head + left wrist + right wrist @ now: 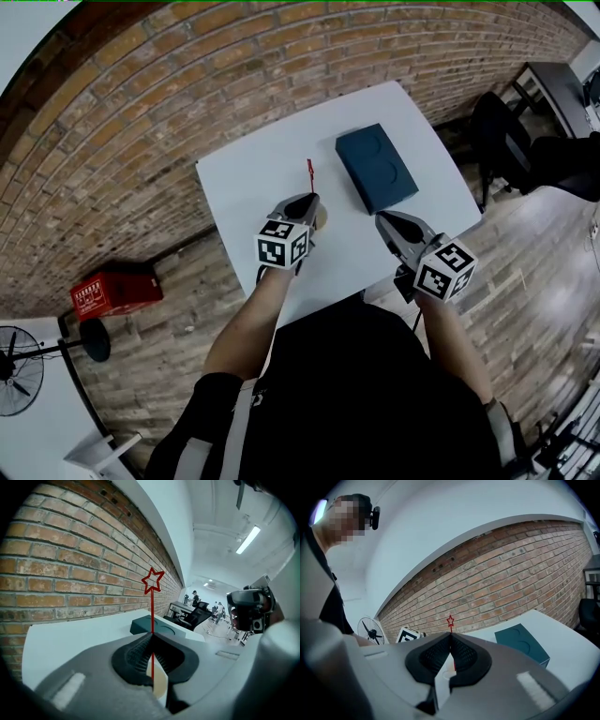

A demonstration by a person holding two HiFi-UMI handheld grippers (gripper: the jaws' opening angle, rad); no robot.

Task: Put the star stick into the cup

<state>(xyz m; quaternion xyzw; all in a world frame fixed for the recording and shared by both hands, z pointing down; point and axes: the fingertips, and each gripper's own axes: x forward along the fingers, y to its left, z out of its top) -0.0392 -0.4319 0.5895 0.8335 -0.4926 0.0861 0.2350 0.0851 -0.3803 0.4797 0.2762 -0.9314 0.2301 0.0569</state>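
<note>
A black top (356, 375) is worn; left hand-held gripper (312, 199) and right hand-held gripper (381, 217) are grey with black-and-white square markers.

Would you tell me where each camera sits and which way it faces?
Head view: on the person's head, looking steeply down at the white table; both arms, left tool and right tool show.
Left gripper view: on the left tool, facing along the brick wall past the teal box; its jaws show, shut on the star stick.
Right gripper view: on the right tool, facing the brick wall; its shut jaws and the person's torso show.
Shared: all show the stick and box.
</note>
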